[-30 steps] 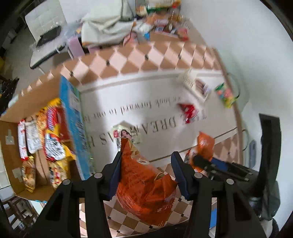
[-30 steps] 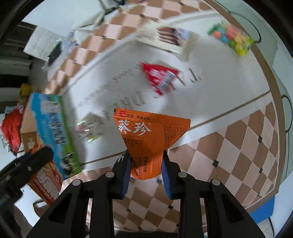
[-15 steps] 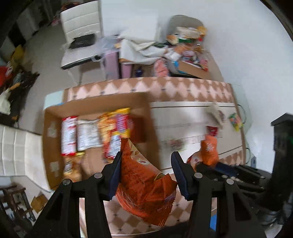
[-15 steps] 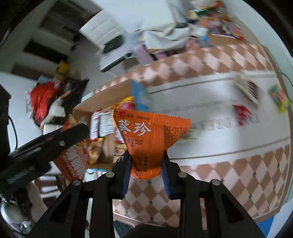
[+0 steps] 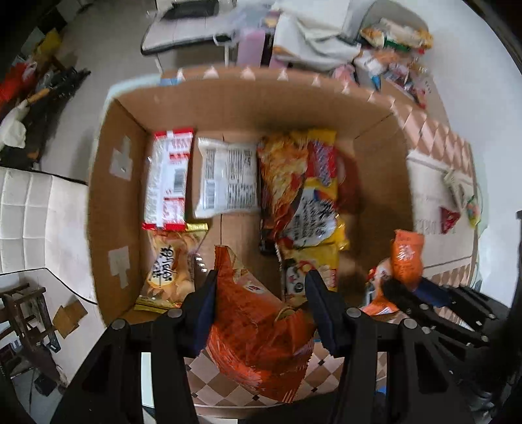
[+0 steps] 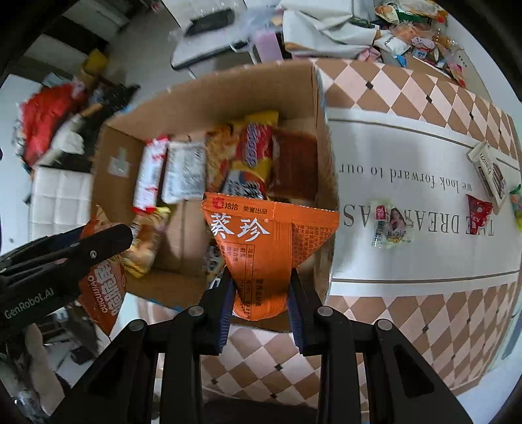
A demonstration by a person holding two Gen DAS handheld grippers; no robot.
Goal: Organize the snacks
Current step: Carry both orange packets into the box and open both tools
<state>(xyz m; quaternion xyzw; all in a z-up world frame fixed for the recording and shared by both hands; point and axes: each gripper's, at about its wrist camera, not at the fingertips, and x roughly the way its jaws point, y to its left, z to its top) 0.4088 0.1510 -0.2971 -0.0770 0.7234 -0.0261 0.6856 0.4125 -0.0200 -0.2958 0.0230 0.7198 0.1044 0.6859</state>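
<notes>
An open cardboard box (image 5: 130,195) lies below both grippers, with several snack packets flat on its floor. My left gripper (image 5: 261,277) points down over the box's near side. A crinkled orange chip bag (image 5: 257,329) hangs between its fingers; the jaws are opening slightly, but the pads still touch the bag. My right gripper (image 6: 261,277) is shut on an orange seed packet (image 6: 261,234) with white characters, held over the box's (image 6: 228,94) right part. The left gripper (image 6: 107,241) and its chip bag (image 6: 104,287) appear at the left of the right wrist view.
On the tablecloth right of the box lie a clear packet (image 6: 391,225), a red packet (image 6: 478,212), a white carton (image 6: 489,173) and coloured sweets (image 6: 517,208). A white chair (image 5: 39,221) stands left of the box. Clutter (image 6: 407,26) fills the far end.
Both grippers have swept left from above the tablecloth to above the box, each carrying its orange bag. The box now fills both views.
</notes>
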